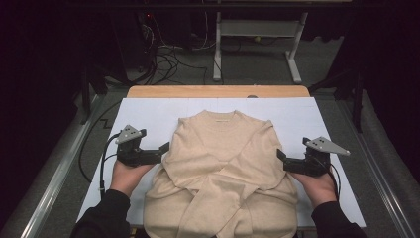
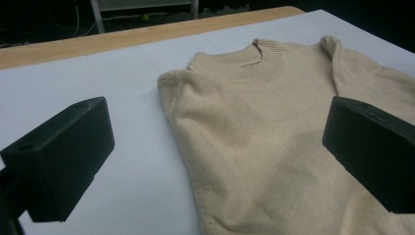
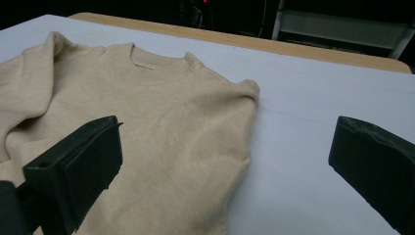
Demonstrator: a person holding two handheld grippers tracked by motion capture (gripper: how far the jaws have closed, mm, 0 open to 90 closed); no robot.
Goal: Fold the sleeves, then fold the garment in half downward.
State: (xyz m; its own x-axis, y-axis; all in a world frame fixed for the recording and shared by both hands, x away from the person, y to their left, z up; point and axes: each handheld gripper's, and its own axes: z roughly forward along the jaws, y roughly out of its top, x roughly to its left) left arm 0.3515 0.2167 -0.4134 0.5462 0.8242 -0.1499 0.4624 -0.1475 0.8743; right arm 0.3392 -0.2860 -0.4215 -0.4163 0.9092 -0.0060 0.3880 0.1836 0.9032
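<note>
A beige knit sweater (image 1: 223, 168) lies flat on the white sheet (image 1: 148, 114), collar toward the far side, both sleeves folded in and crossed over the chest. My left gripper (image 1: 163, 148) hovers at the sweater's left side edge, jaws open with nothing gripped. My right gripper (image 1: 281, 155) sits at the right side edge, also open and empty. In the left gripper view the sweater (image 2: 274, 137) lies under and between the wide jaws, its seam running down the middle. In the right gripper view the sweater (image 3: 161, 127) lies to the left, its edge between the jaws.
The white sheet covers a wooden table whose far edge (image 1: 218, 91) shows as a tan strip. Behind it stand a metal table frame (image 1: 257, 44) and loose cables (image 1: 168, 59) on the floor. Metal rails (image 1: 54, 173) run along both sides.
</note>
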